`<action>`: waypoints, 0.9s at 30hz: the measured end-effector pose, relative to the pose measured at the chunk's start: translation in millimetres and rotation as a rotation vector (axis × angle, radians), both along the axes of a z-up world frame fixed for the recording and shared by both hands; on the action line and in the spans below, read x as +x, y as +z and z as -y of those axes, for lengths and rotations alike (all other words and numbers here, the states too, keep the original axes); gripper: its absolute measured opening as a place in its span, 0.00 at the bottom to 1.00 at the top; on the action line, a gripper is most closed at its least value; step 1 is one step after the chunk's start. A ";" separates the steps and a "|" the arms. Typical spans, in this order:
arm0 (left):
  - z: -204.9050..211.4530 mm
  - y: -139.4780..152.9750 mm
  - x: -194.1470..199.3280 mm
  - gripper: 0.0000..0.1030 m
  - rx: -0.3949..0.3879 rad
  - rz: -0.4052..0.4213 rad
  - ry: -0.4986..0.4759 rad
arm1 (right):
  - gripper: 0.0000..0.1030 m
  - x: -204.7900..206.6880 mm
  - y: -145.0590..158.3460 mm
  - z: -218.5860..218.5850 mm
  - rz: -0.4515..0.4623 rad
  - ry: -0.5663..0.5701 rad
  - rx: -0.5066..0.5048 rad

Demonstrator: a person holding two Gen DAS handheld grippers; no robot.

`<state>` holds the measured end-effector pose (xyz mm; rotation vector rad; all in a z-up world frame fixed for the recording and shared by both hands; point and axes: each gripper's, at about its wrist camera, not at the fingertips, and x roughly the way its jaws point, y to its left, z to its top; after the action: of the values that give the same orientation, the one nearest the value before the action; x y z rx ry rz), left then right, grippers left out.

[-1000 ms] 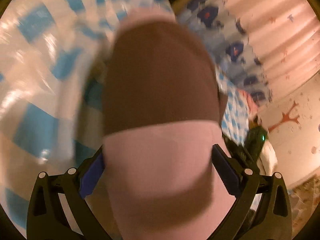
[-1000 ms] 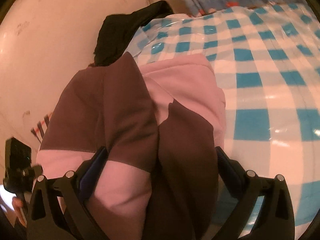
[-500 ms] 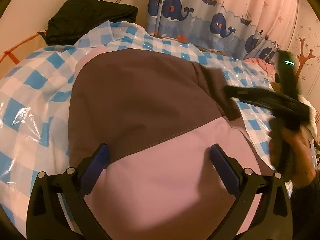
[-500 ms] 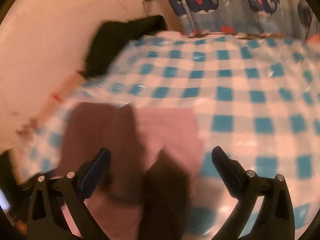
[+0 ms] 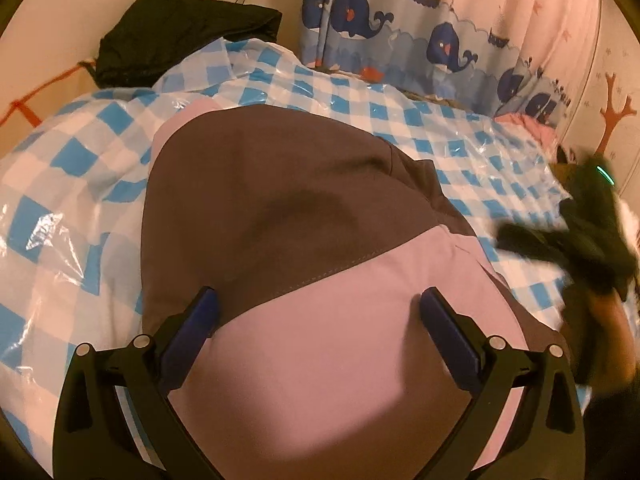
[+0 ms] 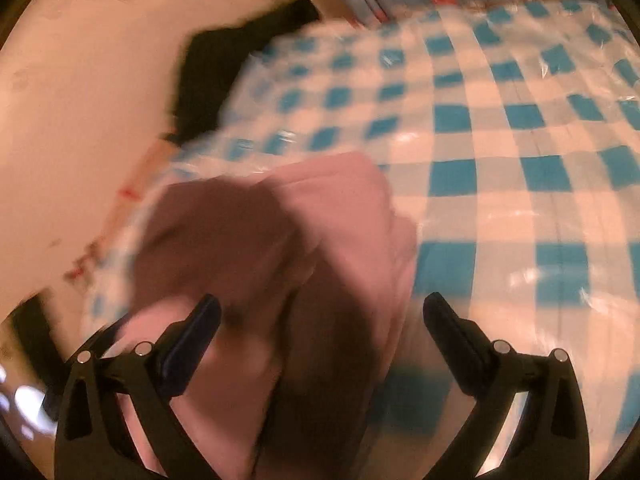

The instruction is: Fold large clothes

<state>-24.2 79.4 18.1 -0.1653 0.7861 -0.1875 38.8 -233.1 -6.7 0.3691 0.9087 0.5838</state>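
Observation:
A folded brown and pink garment [image 5: 280,240] lies on the blue-and-white checked cover [image 5: 60,184]. My left gripper [image 5: 318,312] is open just above its pink near part, fingers wide apart and holding nothing. The right gripper shows blurred at the right of the left wrist view [image 5: 560,236], off the garment. In the right wrist view the garment [image 6: 280,248] lies blurred below my right gripper [image 6: 320,316], which is open and empty.
A black garment [image 5: 180,36] is piled at the far left by the wall. A whale-print curtain [image 5: 420,36] hangs behind the bed. A pink cloth [image 5: 532,128] lies at the far right edge. The checked cover [image 6: 520,140] stretches to the right.
Both grippers let go of the garment and drew back from it. It now lies flat on the cover. The right gripper is still moving, its view blurred.

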 end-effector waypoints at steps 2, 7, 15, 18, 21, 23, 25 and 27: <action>-5.1 0.7 -0.2 0.93 -0.019 -0.005 0.003 | 0.95 -35.5 -34.4 -9.1 -0.052 -0.013 -0.065; 16.1 3.9 -15.2 0.93 0.104 0.028 -0.039 | 0.93 -52.7 -81.8 -12.6 -0.089 -0.095 0.004; 7.5 0.8 -17.4 0.94 0.066 0.021 -0.038 | 0.93 -97.0 -49.3 0.0 -0.005 -0.107 -0.252; 20.8 7.8 -28.4 0.94 0.123 0.056 -0.096 | 0.93 -86.4 -72.1 2.8 -0.085 -0.061 -0.269; -7.5 22.7 -37.9 0.94 0.033 0.076 -0.069 | 0.93 -85.8 -39.9 13.4 -0.056 -0.080 -0.261; -40.3 22.1 -33.7 0.94 -0.029 0.065 0.034 | 0.93 -83.4 -10.7 22.4 0.000 -0.111 -0.222; -68.8 13.1 -21.8 0.93 -0.089 0.010 0.118 | 0.93 -72.6 22.6 26.4 0.071 -0.151 -0.167; -91.8 2.7 -12.4 0.93 -0.167 -0.047 0.186 | 0.93 -43.3 50.2 11.3 0.102 -0.155 -0.143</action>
<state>-36.6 171.2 20.8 -0.4001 0.7974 -0.0727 -4.5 -244.4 43.5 0.2754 0.8101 0.3896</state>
